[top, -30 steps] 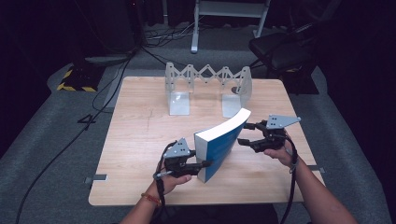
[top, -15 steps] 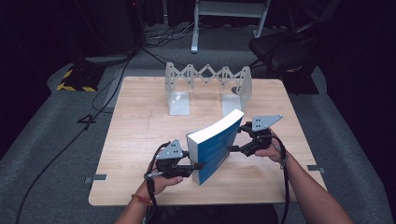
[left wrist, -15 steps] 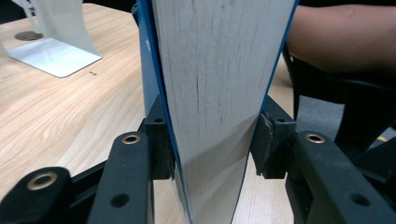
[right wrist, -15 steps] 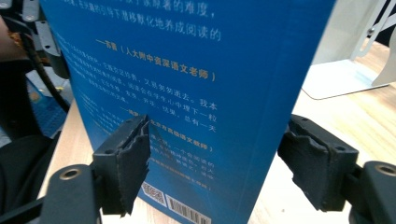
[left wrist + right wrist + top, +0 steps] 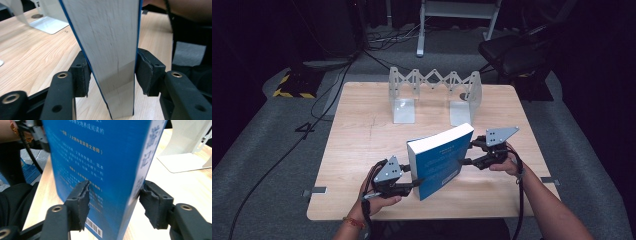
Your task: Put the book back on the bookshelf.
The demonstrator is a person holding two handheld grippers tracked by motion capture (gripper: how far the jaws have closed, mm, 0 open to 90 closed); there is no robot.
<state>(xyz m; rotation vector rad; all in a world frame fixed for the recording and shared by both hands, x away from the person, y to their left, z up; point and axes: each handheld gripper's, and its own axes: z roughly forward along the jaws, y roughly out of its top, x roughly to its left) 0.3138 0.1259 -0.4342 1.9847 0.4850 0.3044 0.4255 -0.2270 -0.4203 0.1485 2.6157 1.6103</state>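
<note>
The left gripper [image 5: 416, 182], its jaws just eased wider, brackets the pale page edge of a thick blue-covered paperback book [image 5: 439, 161]. Its pads sit right against both covers, and whether they press cannot be told. The right gripper [image 5: 465, 155], its jaws just drawn in, pinches the same book across its back cover and spine, apparently taking over the load.

The book hangs between the two grippers, spine up and tilted, its low end at the left gripper and its high end at the right. Whether its bottom corner touches the wood is unclear.

Beyond the grippers, an empty white metal accordion book rack [image 5: 432, 80] stands at the far side of the light wooden table [image 5: 362, 130], the likely destination. Around it are grey carpet [image 5: 262, 165], trailing cables and a black chair [image 5: 517, 50] in a dark room.
</note>
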